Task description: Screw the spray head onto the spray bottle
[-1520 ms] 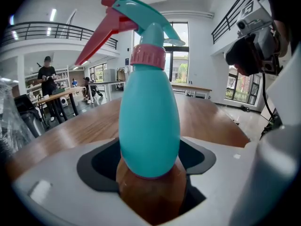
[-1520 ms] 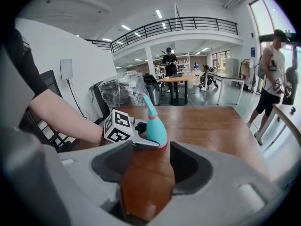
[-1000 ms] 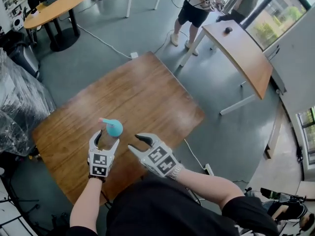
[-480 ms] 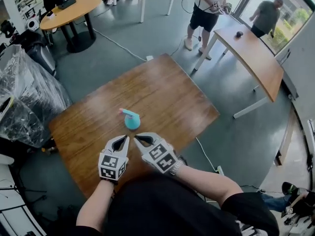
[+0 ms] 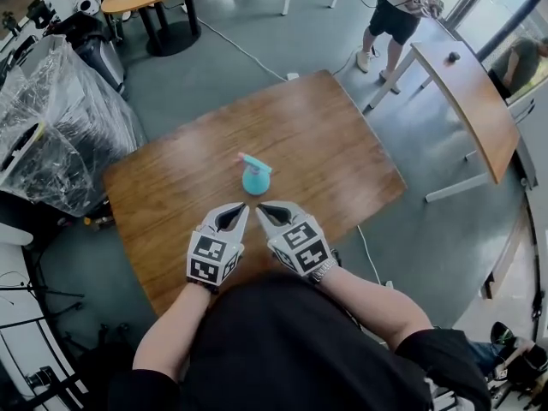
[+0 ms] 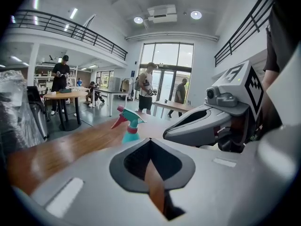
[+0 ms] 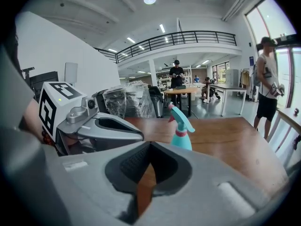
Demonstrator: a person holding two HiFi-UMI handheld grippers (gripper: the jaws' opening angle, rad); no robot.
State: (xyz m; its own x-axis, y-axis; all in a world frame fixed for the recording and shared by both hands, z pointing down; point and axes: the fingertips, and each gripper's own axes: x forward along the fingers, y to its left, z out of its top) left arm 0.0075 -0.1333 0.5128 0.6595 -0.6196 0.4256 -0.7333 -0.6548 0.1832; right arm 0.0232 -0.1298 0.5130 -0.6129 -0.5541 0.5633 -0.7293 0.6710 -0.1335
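On the wooden table [image 5: 334, 135], near its middle: one spray bottle [image 5: 255, 181], upright, free-standing, nothing touching it. Body teal; spray head [image 5: 253, 163] teal with a pink trigger and a reddish collar, seated on the neck. By my judgement it was already screwed on, so no hold was needed. At the near edge: left gripper [image 5: 241, 209] and right gripper [image 5: 265, 209], side by side, jaws closed on nothing. I held both just short of the bottle, tips toward it.
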